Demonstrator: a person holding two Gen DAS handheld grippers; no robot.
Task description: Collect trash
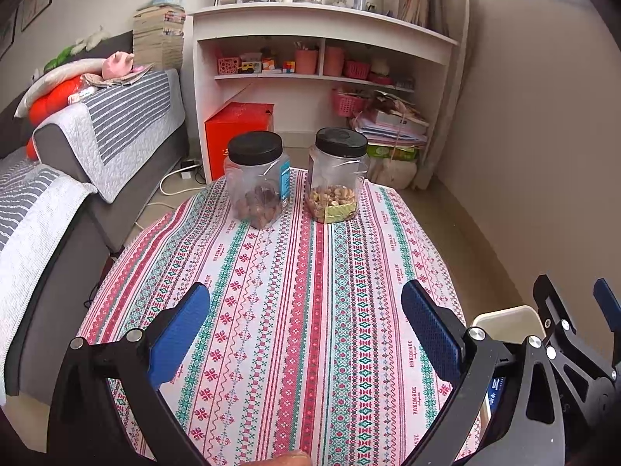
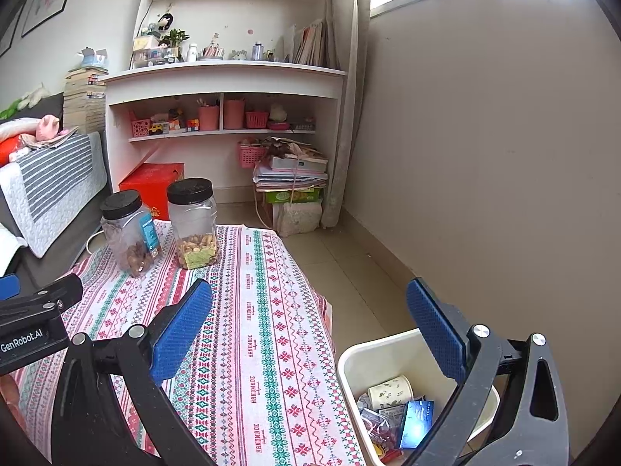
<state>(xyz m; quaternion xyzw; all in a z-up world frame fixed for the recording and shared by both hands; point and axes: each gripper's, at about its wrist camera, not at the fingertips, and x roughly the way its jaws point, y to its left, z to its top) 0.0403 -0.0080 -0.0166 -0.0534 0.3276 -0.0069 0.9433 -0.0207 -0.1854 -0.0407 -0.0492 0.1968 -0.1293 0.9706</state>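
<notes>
1. Cream plastic forms the bin (image 2: 392, 353), which stands on the floor just beside the table's right edge, below my right gripper (image 2: 310, 330).
2. Trash (image 2: 392, 407) fills its bottom: a pale roll with a leafy print, a shiny blue packet standing on edge, and crinkled clear wrappers over something red.
3. My right gripper's blue pads are spread wide and hold nothing; one hangs over the tablecloth (image 2: 271, 330), the other over the bin.
4. My left gripper (image 1: 306, 326) hovers over the tablecloth with its pads spread wide too, empty.
5. Two clear jars (image 1: 256, 182) with black lids stand side by side at the table's far end, both partly filled with nuts.
</notes>
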